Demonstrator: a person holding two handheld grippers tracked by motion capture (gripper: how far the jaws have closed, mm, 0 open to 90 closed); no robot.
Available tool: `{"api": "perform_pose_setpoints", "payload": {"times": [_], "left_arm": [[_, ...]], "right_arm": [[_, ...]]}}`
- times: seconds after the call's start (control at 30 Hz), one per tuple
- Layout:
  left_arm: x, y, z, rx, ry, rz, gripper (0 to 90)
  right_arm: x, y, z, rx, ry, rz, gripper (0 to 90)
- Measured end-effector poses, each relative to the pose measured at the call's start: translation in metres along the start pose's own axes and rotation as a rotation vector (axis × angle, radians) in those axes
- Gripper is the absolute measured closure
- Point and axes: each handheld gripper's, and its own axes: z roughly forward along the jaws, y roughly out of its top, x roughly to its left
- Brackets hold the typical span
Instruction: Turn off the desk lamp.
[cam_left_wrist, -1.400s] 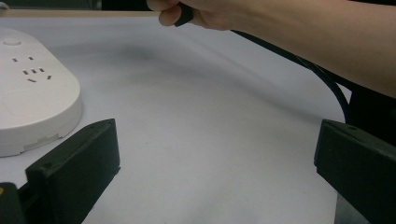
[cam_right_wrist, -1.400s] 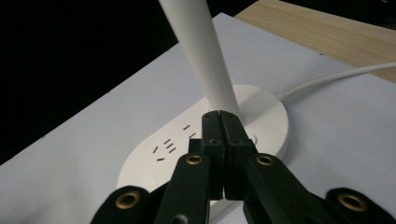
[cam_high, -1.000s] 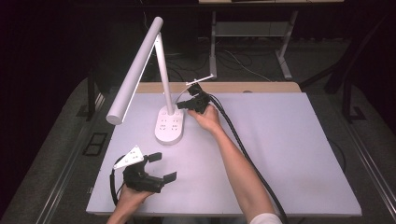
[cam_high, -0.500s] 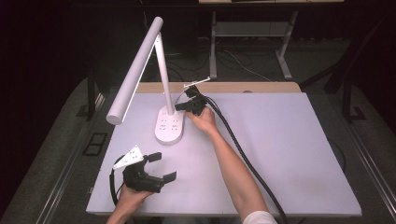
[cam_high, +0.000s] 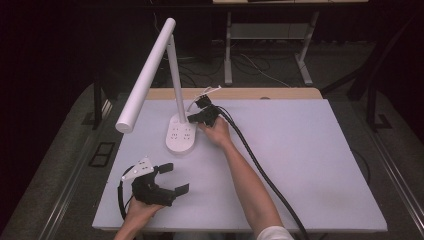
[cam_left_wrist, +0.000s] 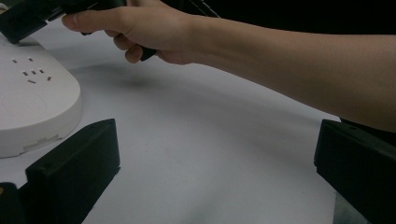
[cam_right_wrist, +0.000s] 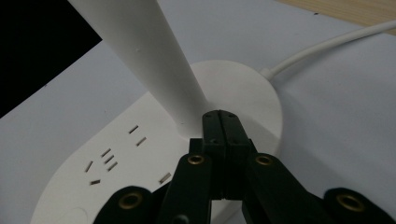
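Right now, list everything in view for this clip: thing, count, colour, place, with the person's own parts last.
Desk lamp: one, white, standing on the table's far left; its oval base carries socket slots.
Lamp cord: one, white, running from the base's back.
Table: one, pale grey top with a wood strip along the far edge.
Left gripper: black, jaws wide apart, near front left edge.
Right gripper: black, jaws closed, tips over the base by the lamp stem.
Forearms: two, bare.

Two black hand-held grippers: the left gripper (cam_high: 172, 177) carries a grey three-cornered plate and blocky black jaws, the right gripper (cam_right_wrist: 222, 122) shows brass-coloured pivot screws and trails a thick black cable (cam_high: 260, 172); a white sleeve (cam_high: 270, 233) edges the right arm.
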Motion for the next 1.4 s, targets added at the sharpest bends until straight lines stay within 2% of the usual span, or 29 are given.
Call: {"api": "perform_pose_setpoints", "payload": {"times": [0.1,0.17,0.23,0.33,0.57,0.7,0.77,1.03,1.17,1.4], "left_arm": [[-0.0008,0.0000,0.0000,0.000,-0.003,0.001,0.0],[-0.0005,0.0000,0.0002,0.001,-0.003,0.002,0.0],[0.0001,0.0000,0.0006,-0.002,-0.003,-0.003,0.0],[0.0011,0.0001,0.0009,-0.004,-0.004,-0.009,0.0],[0.0010,0.0001,0.0003,-0.001,-0.004,-0.005,0.0],[0.0007,0.0002,-0.0003,-0.004,0.000,-0.005,0.0],[0.0005,0.0001,-0.0005,-0.004,0.001,-0.004,0.0],[0.0016,0.0002,-0.0006,-0.003,0.003,-0.006,0.0],[0.0018,0.0001,-0.0005,-0.002,0.003,-0.005,0.0],[0.0014,0.0002,0.0009,-0.001,-0.004,-0.006,0.0]], "right_arm": [[-0.0011,-0.0010,0.0003,-0.001,0.004,0.026,90.0],[-0.0007,-0.0013,0.0003,-0.001,-0.001,0.011,90.0],[-0.0005,-0.0010,0.0004,-0.006,0.002,0.029,90.0],[-0.0003,-0.0003,-0.0002,-0.002,-0.004,0.010,90.0],[-0.0019,-0.0002,0.0001,-0.021,0.009,0.039,90.0],[0.0005,-0.0005,0.0006,-0.018,-0.003,0.029,90.0],[0.0012,-0.0014,0.0010,-0.023,-0.011,0.007,90.0],[0.0055,-0.0030,0.0020,-0.030,-0.036,0.006,90.0],[0.0033,-0.0024,0.0009,-0.027,-0.027,0.022,90.0],[0.0016,-0.0010,-0.0015,-0.021,-0.040,0.007,90.0]]}}
